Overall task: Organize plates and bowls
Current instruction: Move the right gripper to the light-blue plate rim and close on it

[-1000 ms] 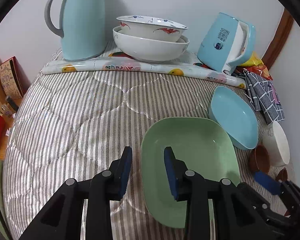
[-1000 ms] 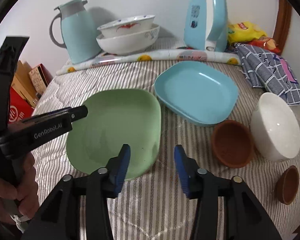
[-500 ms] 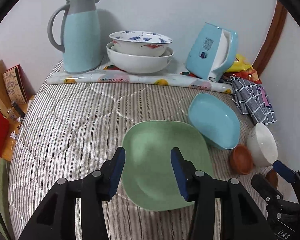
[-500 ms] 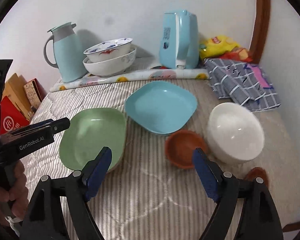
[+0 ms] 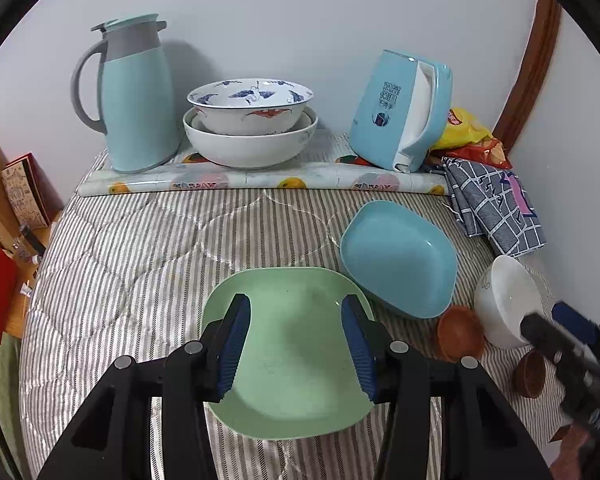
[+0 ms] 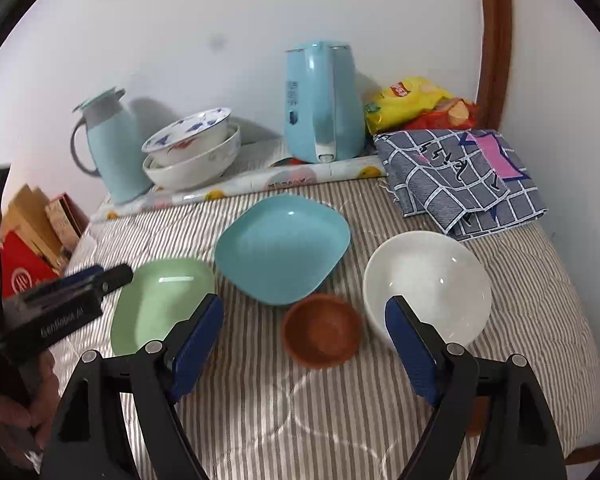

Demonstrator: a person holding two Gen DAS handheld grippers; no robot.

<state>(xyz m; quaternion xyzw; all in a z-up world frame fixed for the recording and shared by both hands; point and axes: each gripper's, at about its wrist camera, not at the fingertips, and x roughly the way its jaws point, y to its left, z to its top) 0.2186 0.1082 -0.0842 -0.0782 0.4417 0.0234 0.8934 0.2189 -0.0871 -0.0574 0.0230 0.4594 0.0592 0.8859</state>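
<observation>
A green plate (image 5: 295, 356) lies on the striped quilt, with a blue plate (image 5: 400, 258) just behind it to the right; both also show in the right wrist view, green plate (image 6: 155, 304) and blue plate (image 6: 281, 246). My left gripper (image 5: 295, 350) is open and empty, hovering above the green plate. My right gripper (image 6: 304, 344) is wide open and empty, above a brown bowl (image 6: 322, 336) and beside a white bowl (image 6: 428, 284). A smaller brown cup (image 5: 531, 372) sits at the right edge.
Two stacked patterned bowls (image 5: 249, 122), a teal thermos jug (image 5: 133, 94) and a blue kettle (image 5: 400, 110) stand on a rolled mat (image 5: 259, 180) by the wall. A checked cloth (image 6: 460, 176) and snack bags (image 6: 416, 102) lie back right. Boxes (image 5: 3, 220) stand left.
Both grippers have pulled back and up from the plates and opened wider. The right gripper has shifted right, now over the brown bowl.
</observation>
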